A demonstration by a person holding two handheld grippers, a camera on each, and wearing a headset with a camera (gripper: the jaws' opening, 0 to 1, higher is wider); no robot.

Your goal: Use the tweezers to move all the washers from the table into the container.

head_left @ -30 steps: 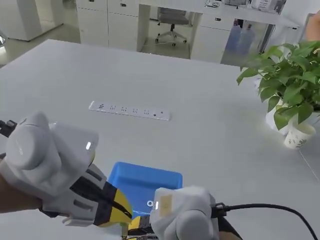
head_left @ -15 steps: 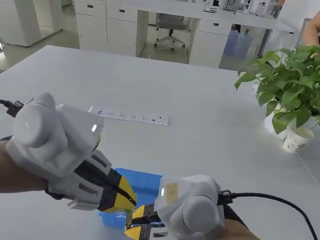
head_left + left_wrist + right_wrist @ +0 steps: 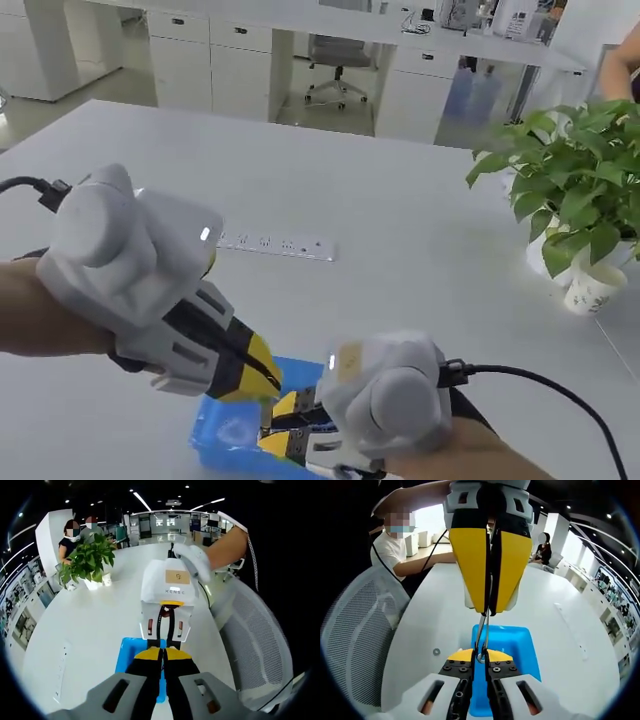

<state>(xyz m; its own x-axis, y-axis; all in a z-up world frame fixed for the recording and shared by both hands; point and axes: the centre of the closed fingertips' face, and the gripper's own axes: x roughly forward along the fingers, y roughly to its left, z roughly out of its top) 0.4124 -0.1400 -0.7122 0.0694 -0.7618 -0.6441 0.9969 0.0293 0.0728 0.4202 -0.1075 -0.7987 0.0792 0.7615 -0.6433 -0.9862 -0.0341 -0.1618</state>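
Observation:
The blue container (image 3: pixel 225 435) (image 3: pixel 512 645) (image 3: pixel 127 655) lies on the white table under both grippers. My left gripper (image 3: pixel 268 385) (image 3: pixel 163 652) reaches in from the left, its yellow jaws shut on thin metal tweezers (image 3: pixel 486 605) that point down. Facing it from the lower right, my right gripper (image 3: pixel 275 437) (image 3: pixel 480 656) has its jaws together. The tweezers' tips end right at the right gripper's jaw tips, where a small ring shows; I cannot tell if they touch. One washer (image 3: pixel 436 651) lies on the table beside the container.
A white power strip (image 3: pixel 275 243) lies further back on the table. A potted plant (image 3: pixel 575 200) and a paper cup (image 3: pixel 592 285) stand at the right edge. A mesh chair (image 3: pixel 360 645) and seated people are beside the table.
The two grippers have closed in on each other, jaw tips now almost meeting over the container. The left gripper sits higher and further right in the head view, which has itself shifted.

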